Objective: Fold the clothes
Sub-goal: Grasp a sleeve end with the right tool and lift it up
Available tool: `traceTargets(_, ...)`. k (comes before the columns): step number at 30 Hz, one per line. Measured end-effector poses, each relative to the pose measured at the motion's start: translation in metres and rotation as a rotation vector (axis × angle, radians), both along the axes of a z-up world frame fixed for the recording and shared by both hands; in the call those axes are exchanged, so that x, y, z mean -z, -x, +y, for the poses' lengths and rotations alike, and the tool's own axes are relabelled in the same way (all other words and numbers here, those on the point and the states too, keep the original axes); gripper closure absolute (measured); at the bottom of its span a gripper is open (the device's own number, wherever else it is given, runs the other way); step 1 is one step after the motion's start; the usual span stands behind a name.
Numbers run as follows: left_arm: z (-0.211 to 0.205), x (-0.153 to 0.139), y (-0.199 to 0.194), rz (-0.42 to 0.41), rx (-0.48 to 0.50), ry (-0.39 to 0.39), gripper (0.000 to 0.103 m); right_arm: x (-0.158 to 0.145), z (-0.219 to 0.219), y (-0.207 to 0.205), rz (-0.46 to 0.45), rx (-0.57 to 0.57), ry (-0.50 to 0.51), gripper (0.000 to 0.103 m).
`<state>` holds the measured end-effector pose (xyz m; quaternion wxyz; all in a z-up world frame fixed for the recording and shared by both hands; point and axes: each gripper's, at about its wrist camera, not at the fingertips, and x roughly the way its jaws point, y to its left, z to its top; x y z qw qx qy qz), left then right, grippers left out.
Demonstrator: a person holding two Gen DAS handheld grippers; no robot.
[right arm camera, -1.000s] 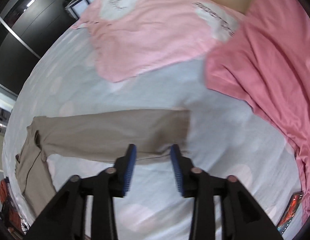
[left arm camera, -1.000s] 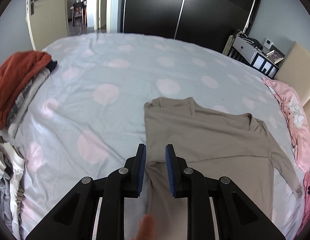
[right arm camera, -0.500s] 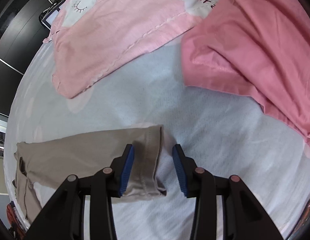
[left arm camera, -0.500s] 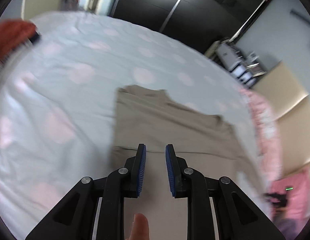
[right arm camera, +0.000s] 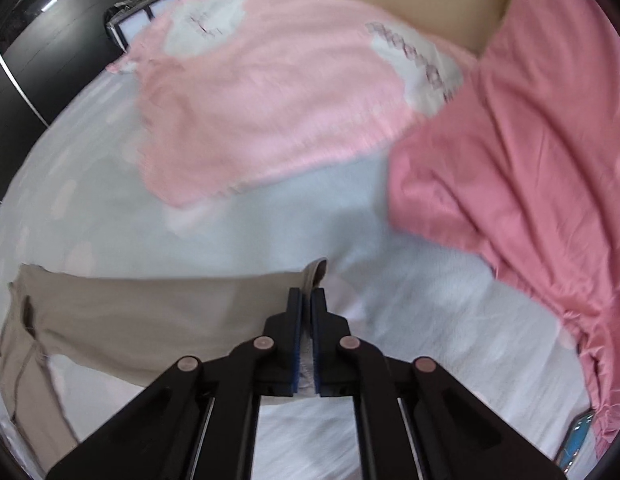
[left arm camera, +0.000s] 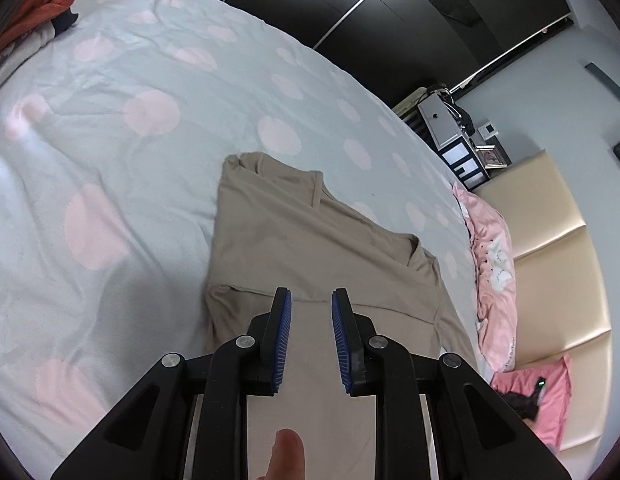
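Pinching beige shirt sleeve, right tool, left tool parted

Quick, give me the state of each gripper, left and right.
Left gripper: open, holding nothing, poised over the beige shirt.
Right gripper: closed on the cuff end of the shirt sleeve.

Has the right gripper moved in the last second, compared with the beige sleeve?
Yes. The right gripper advanced to the sleeve cuff and shut on it.
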<state>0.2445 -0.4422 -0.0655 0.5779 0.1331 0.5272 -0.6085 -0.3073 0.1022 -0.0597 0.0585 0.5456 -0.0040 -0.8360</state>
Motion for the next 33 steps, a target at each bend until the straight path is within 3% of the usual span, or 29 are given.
traceTargets(7, 0.005, -0.008, -0.018, 0.058, 0.012, 0.039, 0.08, -0.086, -0.056, -0.004, 0.097, -0.073, 0.005, 0.099)
traceTargets(20, 0.013, -0.004, -0.044, -0.004, 0.012, 0.029, 0.08, -0.235, -0.246, -0.063, 0.276, -0.375, -0.004, 0.099)
traceTargets(27, 0.01, -0.001, -0.047, -0.011, 0.036, 0.019, 0.08, -0.285, -0.348, -0.123, 0.346, -0.542, 0.019, 0.099)
traceTargets(33, 0.009, 0.004, -0.056, -0.034, 0.019, -0.003, 0.08, -0.291, -0.43, -0.187, 0.361, -0.706, 0.039, 0.099)
